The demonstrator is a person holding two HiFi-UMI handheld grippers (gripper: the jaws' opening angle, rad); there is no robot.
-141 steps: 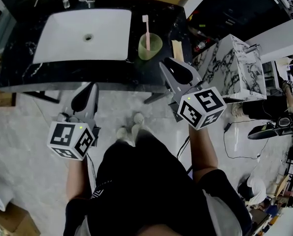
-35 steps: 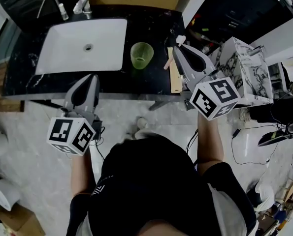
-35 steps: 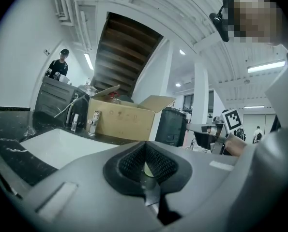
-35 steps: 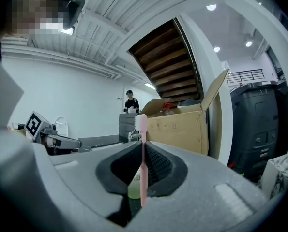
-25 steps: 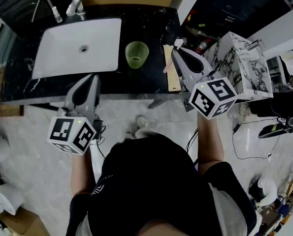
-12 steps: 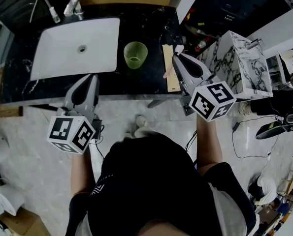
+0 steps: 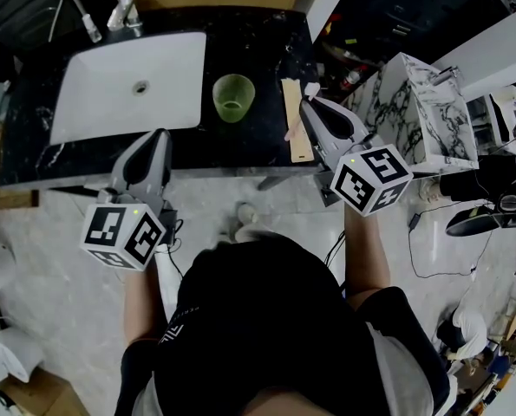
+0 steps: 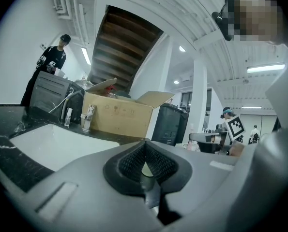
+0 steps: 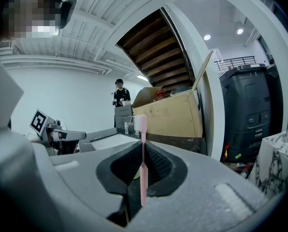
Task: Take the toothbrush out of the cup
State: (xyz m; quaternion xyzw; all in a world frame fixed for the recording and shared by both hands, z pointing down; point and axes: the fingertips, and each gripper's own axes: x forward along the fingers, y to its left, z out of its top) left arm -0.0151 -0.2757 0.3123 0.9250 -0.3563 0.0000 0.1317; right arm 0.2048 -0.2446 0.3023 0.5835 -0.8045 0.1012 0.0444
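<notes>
Head view: toothbrush (image 7: pixel 294 126) clear of the cup (image 7: pixel 233 97), clamped in the right gripper (image 7: pixel 308 109) to the cup's right. The pink handle slants across the wooden strip (image 7: pixel 293 141) on the black counter (image 7: pixel 262 46), and its pale head points toward the counter's back edge. The green cup stands upright between the white sink (image 7: pixel 127 85) and the strip, apart from both. The left gripper (image 7: pixel 157 139) hangs at the counter's front edge, below the sink, with its 2 jaws together.

Left gripper view: the left gripper (image 8: pixel 144 151) has its jaws closed to a narrow slit with nothing held between them. A pale green sliver of the cup (image 8: pixel 146 169) shows through the slit. The sink (image 8: pixel 52 146) lies to the left, with a tap (image 8: pixel 88 117) and a cardboard box (image 8: pixel 117 115) behind it. A person (image 8: pixel 54 62) in black stands far off at the left.

Right gripper view: the right gripper (image 9: pixel 143 153) has its jaws pinched on the toothbrush (image 9: pixel 143 170), which stands upright between the pads with its head (image 9: pixel 140 121) above the jaw tips. The cardboard box (image 9: pixel 175 112) is beyond it, and the left gripper's marker cube (image 9: pixel 38 122) shows at the left.
</notes>
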